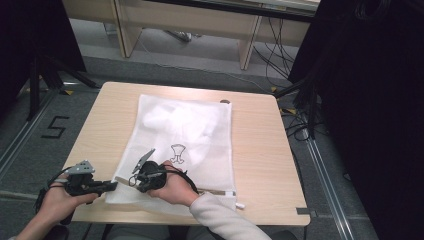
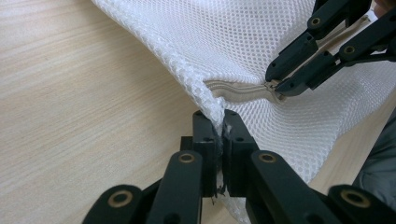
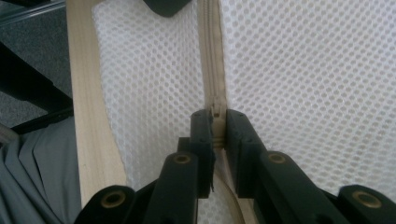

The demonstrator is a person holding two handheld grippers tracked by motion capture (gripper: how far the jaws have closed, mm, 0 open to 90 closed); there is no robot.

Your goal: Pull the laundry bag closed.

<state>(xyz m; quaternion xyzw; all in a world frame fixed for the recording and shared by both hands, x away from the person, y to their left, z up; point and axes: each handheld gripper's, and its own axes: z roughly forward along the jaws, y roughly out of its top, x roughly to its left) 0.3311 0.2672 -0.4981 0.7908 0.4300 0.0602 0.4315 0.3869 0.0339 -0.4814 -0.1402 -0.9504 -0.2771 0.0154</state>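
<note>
A white mesh laundry bag (image 1: 185, 130) lies flat on the wooden table (image 1: 260, 150), with a beige zipper (image 1: 210, 192) along its near edge. My left gripper (image 1: 114, 185) sits at the bag's near left corner. In the left gripper view it (image 2: 220, 122) is shut on the mesh edge (image 2: 212, 105) just beside the zipper's end (image 2: 233, 91). My right gripper (image 1: 132, 180) is a little to the right of it, shut on the zipper pull (image 3: 216, 112). The left gripper view shows those jaws (image 2: 275, 84) pinching the pull from the upper right. The zipper track (image 3: 212, 56) runs straight on ahead.
Something soft and white (image 1: 175, 117) bulges inside the bag's far half, near a small black print (image 1: 177, 152). The table's near edge (image 3: 88, 140) is close under both hands. Black curtains (image 1: 370, 100), floor cables (image 1: 295, 120) and a tripod (image 1: 40, 75) flank the table.
</note>
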